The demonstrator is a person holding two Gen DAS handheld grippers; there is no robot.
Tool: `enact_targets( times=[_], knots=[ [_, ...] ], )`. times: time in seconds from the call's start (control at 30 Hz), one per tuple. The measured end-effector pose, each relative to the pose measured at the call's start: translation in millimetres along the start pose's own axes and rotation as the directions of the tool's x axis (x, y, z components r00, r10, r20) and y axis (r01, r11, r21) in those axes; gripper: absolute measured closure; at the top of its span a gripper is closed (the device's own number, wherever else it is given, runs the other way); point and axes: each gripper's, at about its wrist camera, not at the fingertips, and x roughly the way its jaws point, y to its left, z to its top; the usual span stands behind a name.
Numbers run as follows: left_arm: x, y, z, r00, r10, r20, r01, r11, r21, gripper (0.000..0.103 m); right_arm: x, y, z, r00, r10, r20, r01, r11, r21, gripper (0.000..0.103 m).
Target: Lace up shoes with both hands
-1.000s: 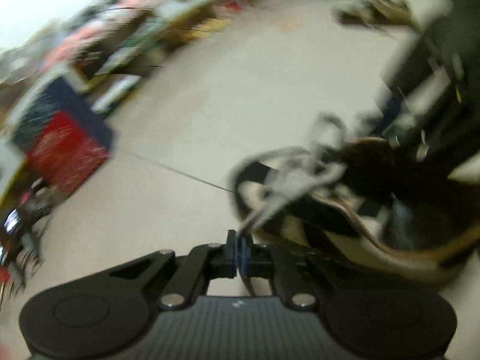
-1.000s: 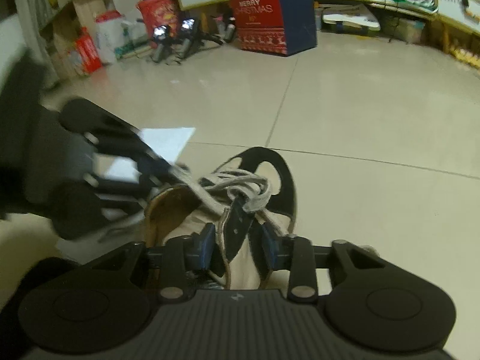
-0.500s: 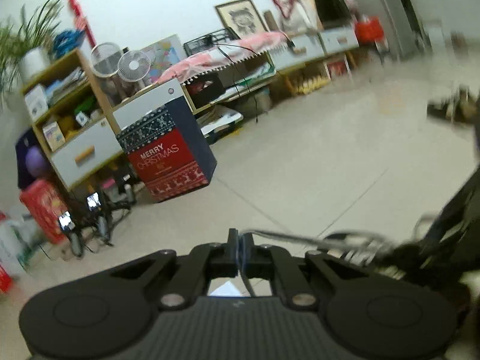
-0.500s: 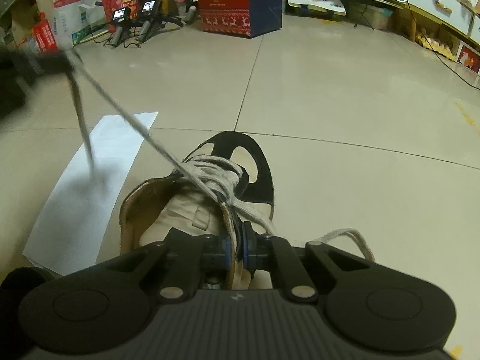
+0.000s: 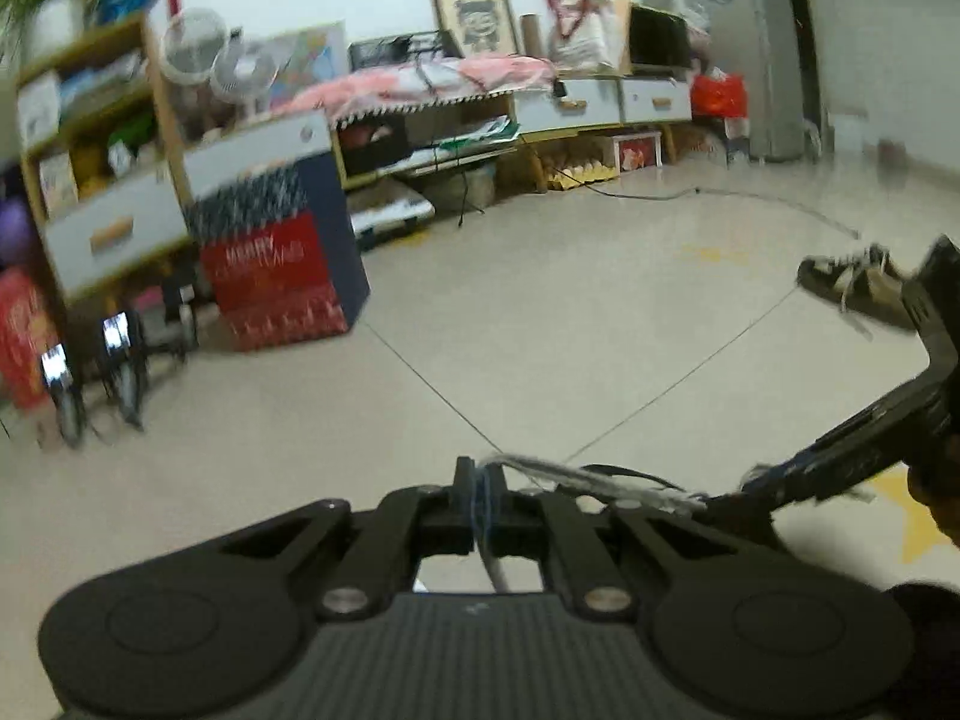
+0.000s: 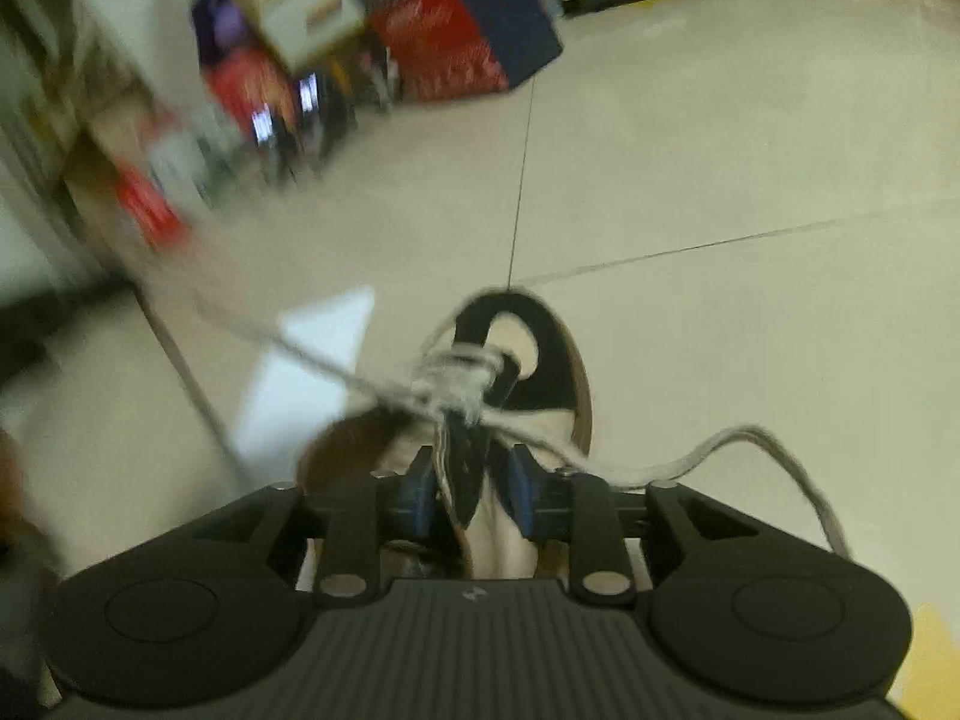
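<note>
A black and beige shoe (image 6: 540, 360) with grey laces lies on the tiled floor, straight ahead of my right gripper (image 6: 471, 480). That gripper's jaws stand apart on either side of the dark tongue (image 6: 465, 468). My left gripper (image 5: 483, 492) is shut on a grey lace (image 5: 576, 471), which runs taut to the right towards the other gripper's black body (image 5: 870, 450). In the right wrist view the same lace (image 6: 312, 354) stretches up and left from the eyelets. The other lace end (image 6: 750, 438) loops loose on the floor at right.
A second shoe (image 5: 852, 285) lies on the floor at far right. A white sheet of paper (image 6: 300, 372) lies left of the shoe. A red and blue Christmas box (image 5: 276, 264), shelves and two hand-held devices (image 5: 90, 372) stand at the back left.
My right gripper has opened from shut on the tongue. My left gripper keeps the lace pulled out to the left. Both views have swung and are blurred.
</note>
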Motion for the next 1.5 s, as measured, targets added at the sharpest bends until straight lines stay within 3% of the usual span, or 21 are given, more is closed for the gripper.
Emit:
enact_targets(
  times=[0.17, 0.23, 0.33, 0.37, 0.43, 0.53, 0.7, 0.77, 0.83, 0.87, 0.93, 0.97, 1.03, 1.1, 1.17, 1.33, 1.5],
  knots=[
    [-0.2, -8.8, -5.1, 1.0, -0.01, 0.018, 0.009, 0.998, 0.063, 0.1, -8.4, -4.9, 2.6, 0.999, 0.052, 0.016, -0.049, 0.99, -0.135, 0.059],
    [-0.3, -6.9, -5.5, 1.0, -0.005, 0.011, 0.005, 0.998, 0.057, 0.1, -11.3, -15.4, 7.8, 0.992, 0.124, 0.037, -0.121, 0.99, -0.072, 0.059],
    [0.9, -3.7, -9.6, 1.0, -0.006, -0.012, 0.007, 0.999, 0.036, 0.1, -14.4, -41.8, 13.1, 0.984, 0.156, 0.082, -0.161, 0.985, 0.06, 0.058],
    [2.0, -3.7, -11.2, 1.0, -0.011, -0.018, 0.011, 0.999, 0.033, 0.1, -10.1, -41.9, 13.0, 0.991, 0.123, 0.053, -0.124, 0.992, 0.016, 0.058],
    [2.2, -6.8, -12.8, 1.0, -0.019, -0.016, 0.02, 0.999, 0.05, 0.1, 4.5, -31.8, 10.9, 0.999, 0.0, -0.04, -0.008, 0.984, -0.177, 0.06],
    [1.8, -11.1, -13.3, 0.999, -0.043, -0.013, 0.044, 0.997, 0.066, 0.1, 24.4, -6.6, 2.8, 0.99, -0.107, -0.093, 0.05, 0.878, -0.475, 0.063],
    [5.1, -19.1, -18.3, 0.996, -0.077, -0.042, 0.081, 0.992, 0.1, 0.1, 58.8, 22.3, -1.2, 0.962, -0.251, -0.105, 0.074, 0.614, -0.786, 0.065],
    [5.4, -19.1, -19.2, 0.996, -0.081, -0.047, 0.086, 0.991, 0.101, 0.1, 69.7, 27.6, -1.9, 0.953, -0.271, -0.135, 0.039, 0.554, -0.832, 0.072],
    [5.7, -18.4, -19.9, 0.996, -0.079, -0.05, 0.084, 0.991, 0.1, 0.1, 74.6, 31.7, -4.3, 0.949, -0.274, -0.154, 0.005, 0.505, -0.863, 0.099],
    [4.9, -17.7, -20.2, 0.997, -0.068, -0.047, 0.072, 0.992, 0.1, 0.1, 73.8, 29.9, -2.5, 0.953, -0.272, -0.132, 0.028, 0.513, -0.858, 0.101],
    [2.9, -14.6, -20.9, 0.998, -0.043, -0.042, 0.047, 0.995, 0.094, 0.1, 68.2, 20.0, 9.2, 0.949, -0.313, -0.034, 0.166, 0.59, -0.79, 0.101],
    [1.7, -12.2, -21.4, 0.999, -0.03, -0.041, 0.034, 0.996, 0.087, 0.1, 66.0, 11.7, 16.7, 0.935, -0.355, 0.02, 0.256, 0.633, -0.731, 0.101],
    [-1.4, -7.2, -24.0, 0.998, -0.031, -0.049, 0.035, 0.996, 0.077, 0.1, 66.2, 3.3, 24.1, 0.917, -0.395, 0.058, 0.334, 0.68, -0.653, 0.102],
    [-4.1, -4.0, -27.6, 0.997, -0.04, -0.066, 0.045, 0.996, 0.08, 0.1, 67.1, -2.5, 29.6, 0.903, -0.423, 0.078, 0.384, 0.713, -0.586, 0.102],
    [-1.4, -6.8, -35.8, 0.993, -0.003, -0.118, 0.018, 0.992, 0.123, 0.1, 68.4, 7.6, 28.0, 0.888, -0.439, 0.138, 0.431, 0.689, -0.583, 0.102],
    [2.8, -6.8, -55.7, 0.982, -0.004, -0.187, 0.029, 0.991, 0.133, 0.1, 37.7, 23.5, 40.4, 0.88, -0.389, 0.271, 0.473, 0.763, -0.44, 0.102],
    [7.4, -0.5, -59.9, 0.976, -0.019, -0.217, 0.05, 0.989, 0.138, 0.098, 20.6, 28.1, 36.3, 0.9, -0.254, 0.353, 0.395, 0.818, -0.418, 0.102]
  ],
)
